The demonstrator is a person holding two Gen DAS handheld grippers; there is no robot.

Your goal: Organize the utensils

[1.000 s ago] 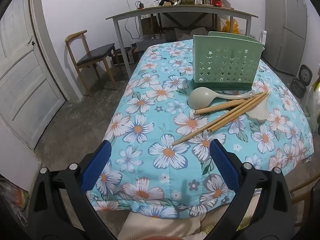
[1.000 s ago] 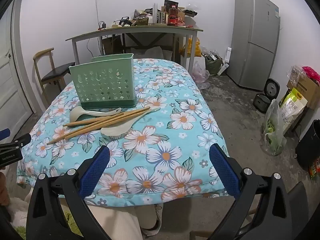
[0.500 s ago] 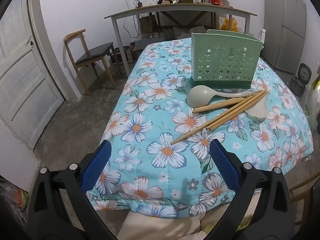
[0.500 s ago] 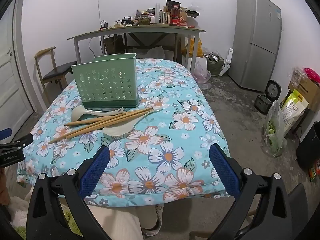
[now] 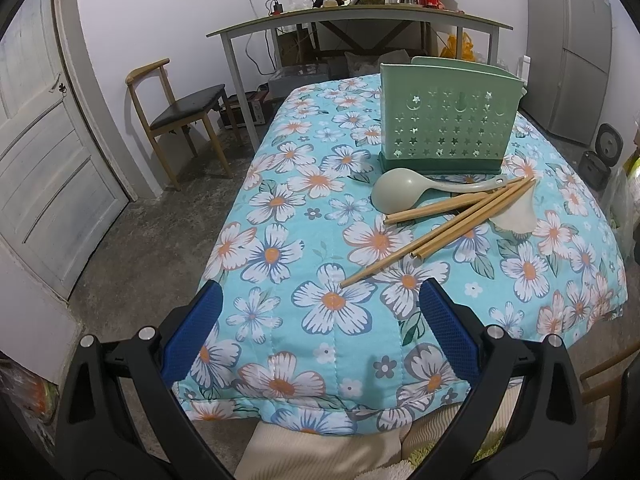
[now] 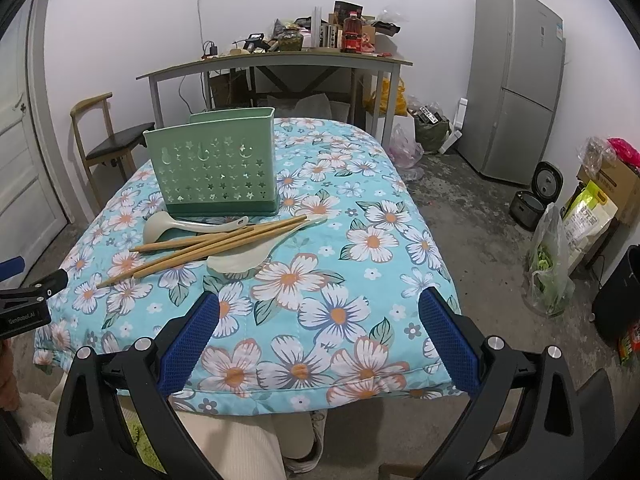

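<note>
Utensils lie in a loose pile on our flowered quilt [image 5: 280,320], just in front of the green holder [image 5: 448,120]: a pale ladle [image 5: 396,194] with a rounded bowl, four slim bamboo chopsticks [image 5: 452,226] with squared ends fanned across it, and a flat cream rice paddle [image 5: 516,220] partly under their far tips. The holder is thin matte plastic, boxy and upright, its front wall punched with small stars and moons above a darker green base. The quilt is soft, stitched in channels, turquoise with large white and orange blossoms.

Our left gripper [image 5: 320,316] hangs above the near edge of the quilt, its blue textured pads spread wide with nothing between them; our right gripper [image 6: 320,320] is likewise spread wide and empty over the near corner.

Compared with a second ago, the pile and holder lie as they did; both views have crept slightly closer to the bedding.

From the left wrist we see a white panelled door [image 5: 44,168] and the wooden chair [image 5: 180,116] clearly. Only the right wrist shows the full grey fridge [image 6: 516,84], the rice cooker [image 6: 536,196] and bags on the concrete floor, plus the tip of our left gripper at its left edge.
</note>
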